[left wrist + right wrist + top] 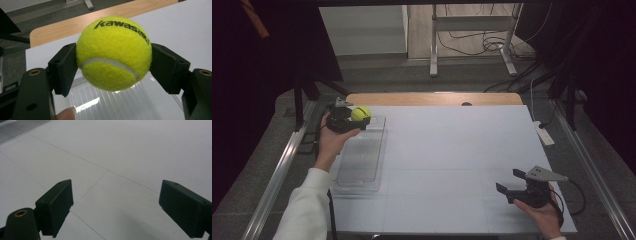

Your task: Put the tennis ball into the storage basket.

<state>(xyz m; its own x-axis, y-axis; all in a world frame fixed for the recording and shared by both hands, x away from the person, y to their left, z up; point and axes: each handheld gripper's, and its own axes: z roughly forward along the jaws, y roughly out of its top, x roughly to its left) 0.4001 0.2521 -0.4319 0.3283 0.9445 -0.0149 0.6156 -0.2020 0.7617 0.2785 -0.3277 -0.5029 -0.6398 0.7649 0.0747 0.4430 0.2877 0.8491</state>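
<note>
The right gripper [509,183] sits closest, near the desk's [452,150] front right corner, held low over the white top with its jaws wide apart and nothing between them; the right gripper view [115,207] shows bare white surface with thin seam lines between the two black pads. The hand [542,212] that holds it comes in over the front edge.

Toward the back left corner, the left gripper [357,120] is clamped on a ball [361,113]. In the left gripper view the ball [113,53] is bright yellow-green and fuzzy, a tennis ball with a white curved seam running across its lower half and the black word "kawasaki" printed across the top. The pads press its left and right sides, and it bulges past them above and below. Being round, it has no long axis; the printed word faces up and toward the camera, running slightly downhill to the right, and the seam arcs below it.

The ball hangs clear of the surface, over the far end of a clear tray [362,160] that lies along the desk's left edge, its length running front to back. The tray's ribbed floor [112,105] shows under the ball with glare on it. A fingertip [66,114] shows at the bottom edge of that view. Behind the white top, a strip of wood [432,98] runs along the back edge.
</note>
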